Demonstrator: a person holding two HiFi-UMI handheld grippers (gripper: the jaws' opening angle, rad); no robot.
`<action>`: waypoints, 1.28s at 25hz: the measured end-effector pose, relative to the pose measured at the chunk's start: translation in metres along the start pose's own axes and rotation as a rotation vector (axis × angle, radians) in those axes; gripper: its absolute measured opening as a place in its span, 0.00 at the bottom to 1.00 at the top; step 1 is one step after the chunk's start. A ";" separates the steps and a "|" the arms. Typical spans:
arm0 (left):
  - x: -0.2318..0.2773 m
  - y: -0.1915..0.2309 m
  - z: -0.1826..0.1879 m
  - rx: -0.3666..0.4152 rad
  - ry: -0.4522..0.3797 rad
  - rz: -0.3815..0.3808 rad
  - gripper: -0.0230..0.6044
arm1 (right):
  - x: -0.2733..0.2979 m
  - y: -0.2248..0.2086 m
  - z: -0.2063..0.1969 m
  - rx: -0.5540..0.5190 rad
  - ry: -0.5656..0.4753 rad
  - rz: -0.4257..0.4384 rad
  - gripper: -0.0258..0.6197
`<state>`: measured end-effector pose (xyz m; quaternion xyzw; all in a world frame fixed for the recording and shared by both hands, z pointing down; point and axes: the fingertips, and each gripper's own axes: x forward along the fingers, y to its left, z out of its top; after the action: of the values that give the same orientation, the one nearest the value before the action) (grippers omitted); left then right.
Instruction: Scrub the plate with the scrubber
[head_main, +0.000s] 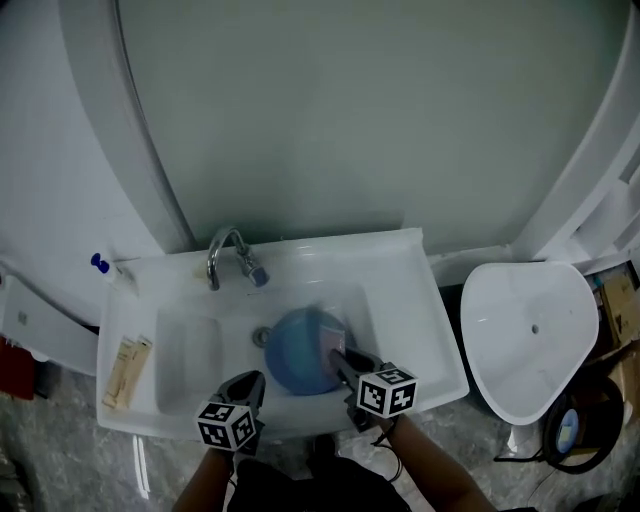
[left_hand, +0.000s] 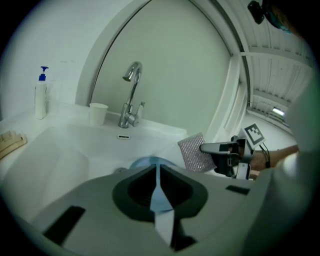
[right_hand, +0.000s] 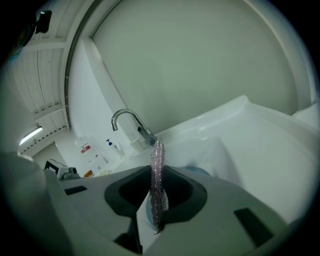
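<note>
**Blue plate** (head_main: 300, 352) lying in the sink (head_main: 405, 290) basin, with the faucet (head_main: 228, 252) at its 11 o'clock. My left gripper (head_main: 254, 380) has its fingers closed on the plate's rim at 7 o'clock. My right gripper (head_main: 340, 357) has its fingers clamped on the mesh scrubber (left_hand: 196, 153), which is poised at the plate's 4 o'clock side; I cannot tell whether it touches. Judged stage: both grasps are made, and the scrubbing itself remains.

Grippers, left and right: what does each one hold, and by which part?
The left gripper grips the blue plate by its rim; the right gripper grips the scrubber by its near edge.
</note>
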<state>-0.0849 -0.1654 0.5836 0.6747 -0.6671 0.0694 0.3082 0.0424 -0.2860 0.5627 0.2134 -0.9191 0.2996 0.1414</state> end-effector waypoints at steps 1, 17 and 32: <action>0.003 -0.001 -0.002 -0.010 0.006 0.007 0.07 | 0.002 -0.003 -0.002 -0.002 0.011 0.009 0.16; 0.056 0.047 -0.028 -0.128 0.130 0.121 0.42 | 0.025 -0.029 -0.022 0.030 0.063 -0.030 0.16; 0.117 0.072 -0.077 -0.283 0.345 0.064 0.46 | 0.042 -0.046 -0.034 0.067 0.100 -0.084 0.16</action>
<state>-0.1162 -0.2206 0.7277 0.5813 -0.6288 0.0991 0.5069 0.0326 -0.3120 0.6282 0.2412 -0.8906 0.3342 0.1922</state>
